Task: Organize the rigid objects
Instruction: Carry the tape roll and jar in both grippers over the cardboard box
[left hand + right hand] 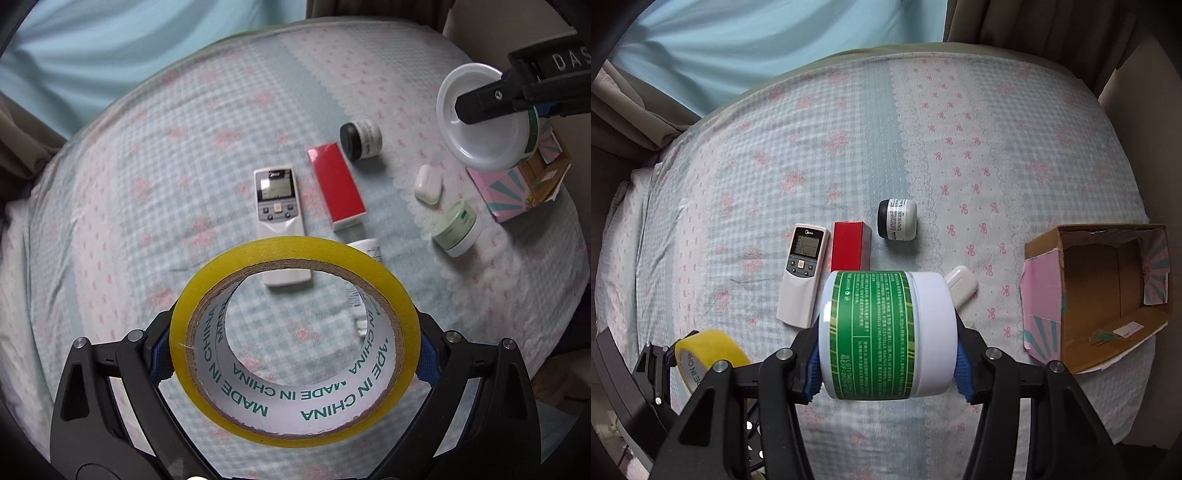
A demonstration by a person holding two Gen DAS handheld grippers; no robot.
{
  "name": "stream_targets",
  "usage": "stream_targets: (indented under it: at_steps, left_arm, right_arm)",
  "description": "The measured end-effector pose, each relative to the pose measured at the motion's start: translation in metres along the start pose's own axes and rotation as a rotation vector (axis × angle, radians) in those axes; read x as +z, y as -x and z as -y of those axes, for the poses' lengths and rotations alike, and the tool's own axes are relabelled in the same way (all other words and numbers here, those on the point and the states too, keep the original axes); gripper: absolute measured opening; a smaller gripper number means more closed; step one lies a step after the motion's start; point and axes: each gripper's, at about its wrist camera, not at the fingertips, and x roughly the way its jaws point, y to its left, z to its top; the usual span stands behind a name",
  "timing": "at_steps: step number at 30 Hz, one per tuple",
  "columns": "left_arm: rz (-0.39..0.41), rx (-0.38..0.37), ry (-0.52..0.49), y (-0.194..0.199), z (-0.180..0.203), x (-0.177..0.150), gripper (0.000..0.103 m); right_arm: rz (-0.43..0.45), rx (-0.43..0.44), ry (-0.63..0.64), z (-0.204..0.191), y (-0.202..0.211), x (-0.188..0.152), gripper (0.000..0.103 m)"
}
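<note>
The left gripper [295, 354] is clamped on a roll of yellow tape [293, 341], held above the bed [129, 184] with its open core facing the camera. The pads bear only on the curved outer rim, so a tilt or a jolt could let the roll twist or slip out and fall onto the remote control [279, 218] lying just beyond it.

The red box [338, 184] lies beside the remote, and the small black-lidded jar [360, 140] sits behind the box on its side; a knock could set it rolling (the bedding is soft and uneven).

The right gripper [886, 341] is closed on a large white jar with a green label [882, 332], gripped end to end and held sideways above the bed. The smooth plastic ends offer little purchase, so the jar may rotate or drop.

At far right lies the open cardboard box [1097, 291], the likely container. It rests on its side; a hard push could shift it across the sheet.
</note>
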Motion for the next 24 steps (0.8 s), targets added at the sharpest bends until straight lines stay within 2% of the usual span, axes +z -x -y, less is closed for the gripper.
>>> stream_targets:
  at_steps: [7, 13, 18, 24]
  left_arm:
    - [0.066, -0.026, -0.017, 0.051, 0.056, 0.044, 0.096]
    - [0.104, -0.028, -0.06, 0.08, 0.136, 0.095, 0.096]
    - [0.12, -0.086, -0.078, 0.086, 0.216, 0.142, 0.096]
    - [0.097, -0.124, -0.123, 0.069, 0.307, 0.185, 0.096]
  right_arm:
    - [0.068, 0.017, 0.001, 0.063, 0.058, -0.01, 0.052]
    - [0.091, 0.019, 0.017, 0.144, 0.095, -0.015, 0.052]
    - [0.085, -0.026, -0.019, 0.224, 0.115, -0.018, 0.052]
    - [0.047, -0.055, -0.079, 0.311, 0.112, -0.016, 0.052]
